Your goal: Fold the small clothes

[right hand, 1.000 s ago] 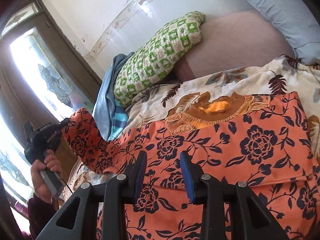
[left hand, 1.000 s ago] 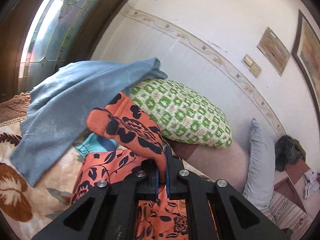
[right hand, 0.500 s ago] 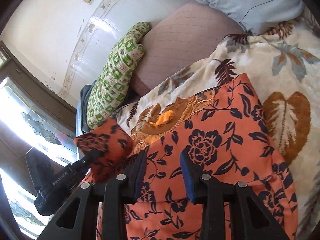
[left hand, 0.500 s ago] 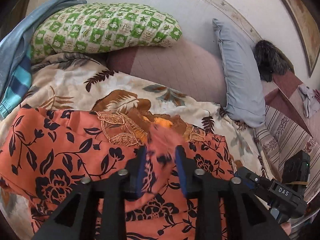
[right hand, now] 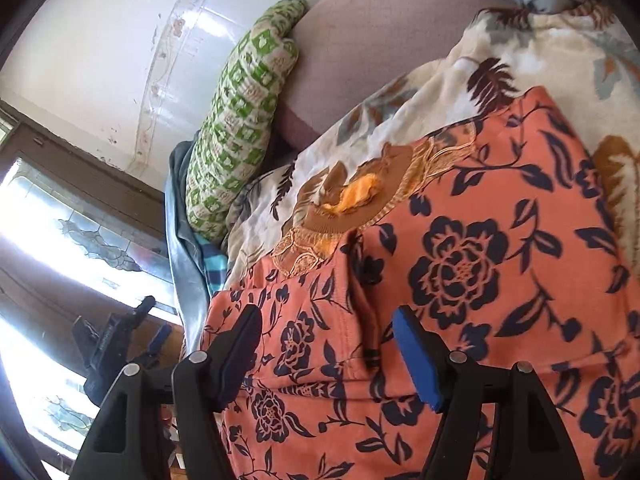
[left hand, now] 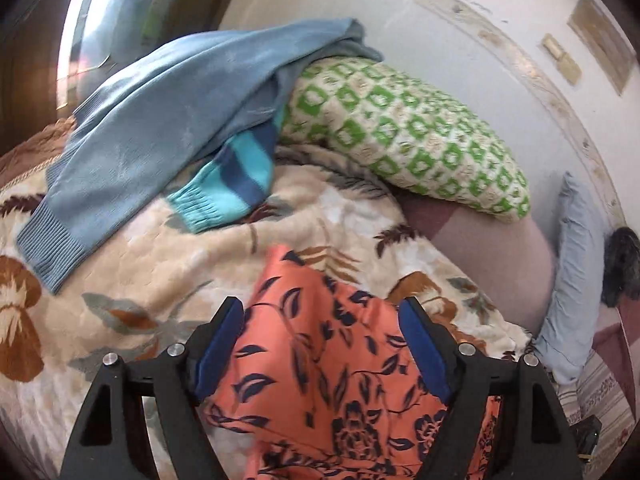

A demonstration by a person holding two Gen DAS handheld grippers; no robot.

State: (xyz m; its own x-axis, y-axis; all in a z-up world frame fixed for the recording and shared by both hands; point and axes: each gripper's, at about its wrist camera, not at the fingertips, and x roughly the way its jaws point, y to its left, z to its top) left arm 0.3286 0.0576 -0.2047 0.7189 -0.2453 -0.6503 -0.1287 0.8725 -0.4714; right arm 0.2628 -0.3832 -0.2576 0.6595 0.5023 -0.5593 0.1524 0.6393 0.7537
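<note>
Orange floral garment [left hand: 344, 380] lies spread on a leaf-patterned blanket [left hand: 132, 280], directly beneath and ahead of both grippers. In the left wrist view, the left gripper [left hand: 320, 344] hangs over one corner of the cloth with its jaws spreading apart; the fabric shows between the blue pads [left hand: 218, 346], but neither pad presses on it, so nothing is held. The garment's pointed corner reaches just past the fingertips, and bare blanket lies to the left of the left finger.

In the right wrist view, the right gripper [right hand: 324, 352] also stands wide and is opening, with a folded flap of the same garment [right hand: 460, 280] running up between its fingers; the pads stand clear of it. Its embroidered neckline [right hand: 360, 200] lies further ahead of the fingertips, and the rest of the cloth spreads to the right of the right finger.

Well beyond the left gripper, a blue sweater [left hand: 160, 128] lies over a striped teal knit [left hand: 232, 184], beside a green-checked pillow [left hand: 404, 132] against the wall. A pale blue pillow [left hand: 576, 280] stands far to the right.
</note>
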